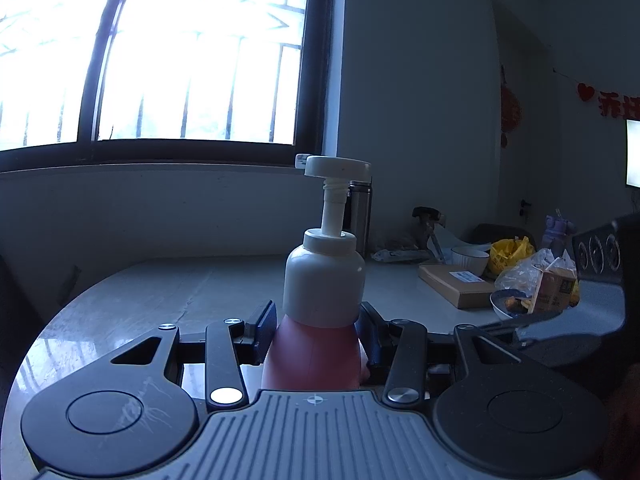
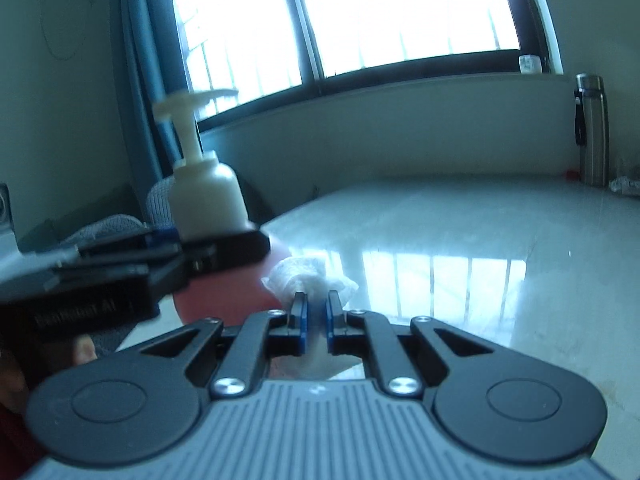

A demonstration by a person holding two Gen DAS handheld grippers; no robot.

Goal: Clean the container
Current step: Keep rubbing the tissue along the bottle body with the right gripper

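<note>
Closest to me, my left gripper (image 1: 316, 332) has its blue-padded fingers pressed against both sides of the pink plastic pump bottle with a white shoulder and white pump head (image 1: 324, 280), holding it upright just above the glossy pale stone tabletop (image 1: 160, 292). From the right wrist view that same bottle (image 2: 206, 200) sits up and to the left, and my right gripper (image 2: 316, 312) is pinched narrow on a crumpled white paper wipe (image 2: 308, 276), whose bunched front end touches the bottle's pink lower body (the view is a little blurred there, so I cannot tell how firmly it presses). A person's fingers (image 2: 82, 350) show beneath the left tool. Further across the table, on the right side of the left view, lie a flat brown cardboard box (image 1: 456, 286), a blue-rimmed bowl of food (image 1: 510, 306), a small carton (image 1: 554, 290), a clear plastic bag (image 1: 524, 270), a yellow bag (image 1: 510, 254) and a white ribbed bowl (image 1: 470, 260). Beyond those, a tall steel vacuum flask (image 2: 592, 132) stands by the wall beneath the big barred window (image 1: 160, 48).
</note>
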